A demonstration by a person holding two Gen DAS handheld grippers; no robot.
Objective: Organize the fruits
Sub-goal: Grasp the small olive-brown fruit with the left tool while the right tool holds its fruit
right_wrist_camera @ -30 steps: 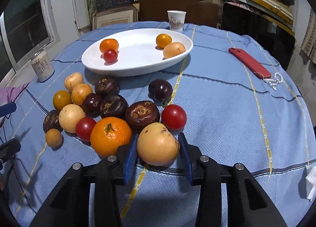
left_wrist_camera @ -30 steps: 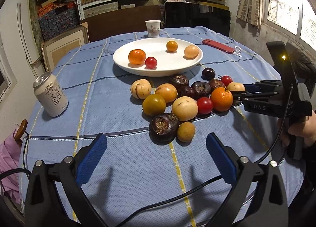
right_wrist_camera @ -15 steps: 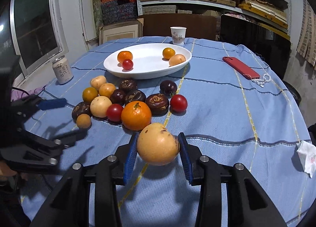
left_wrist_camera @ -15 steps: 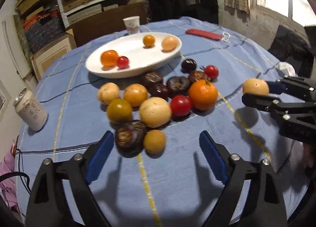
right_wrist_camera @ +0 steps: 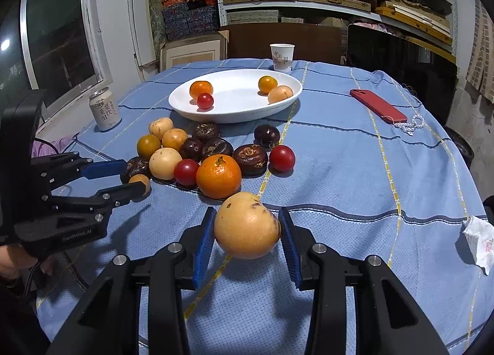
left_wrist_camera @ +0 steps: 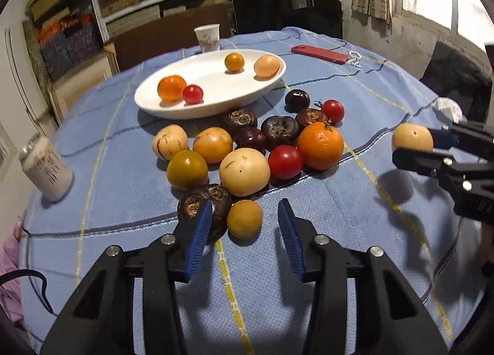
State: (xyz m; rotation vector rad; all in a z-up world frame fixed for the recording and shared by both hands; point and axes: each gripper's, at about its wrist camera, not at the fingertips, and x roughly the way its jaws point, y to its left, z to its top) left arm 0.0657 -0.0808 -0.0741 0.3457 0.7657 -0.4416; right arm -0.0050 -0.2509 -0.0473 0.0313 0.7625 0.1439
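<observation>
On the round worktop with the blue checked cloth (right_wrist_camera: 355, 169), a pile of loose fruits sits just in front of the white oval plate (right_wrist_camera: 237, 112). 4 fruits are already in that plate: 2 at its 9 o'clock side and 2 at its 2 o'clock side.

The right gripper (right_wrist_camera: 247, 239) holds a big pale yellow round fruit (right_wrist_camera: 247, 225) up off the cloth. Its blue jaws are narrow and press on both sides of the fruit. From the left wrist view that fruit (left_wrist_camera: 412, 138) hangs at 3 o'clock of the pile, well apart from it.

The left gripper (left_wrist_camera: 245, 236) is down at the 6 o'clock edge of the pile. Its jaws have just been closing, and a small tan round fruit (left_wrist_camera: 244, 219) is between them. The jaws look not quite tight on it yet, with gaps on both sides. One jaw sits just in front of a dark brown wrinkly fruit (left_wrist_camera: 197, 203).

I think the step now is picking up fruits to put in the plate. Next, the left jaws need to close on the tan fruit alone, without pinching the dark one. Then both fruits should go up and over to the plate at 12 o'clock.
</observation>
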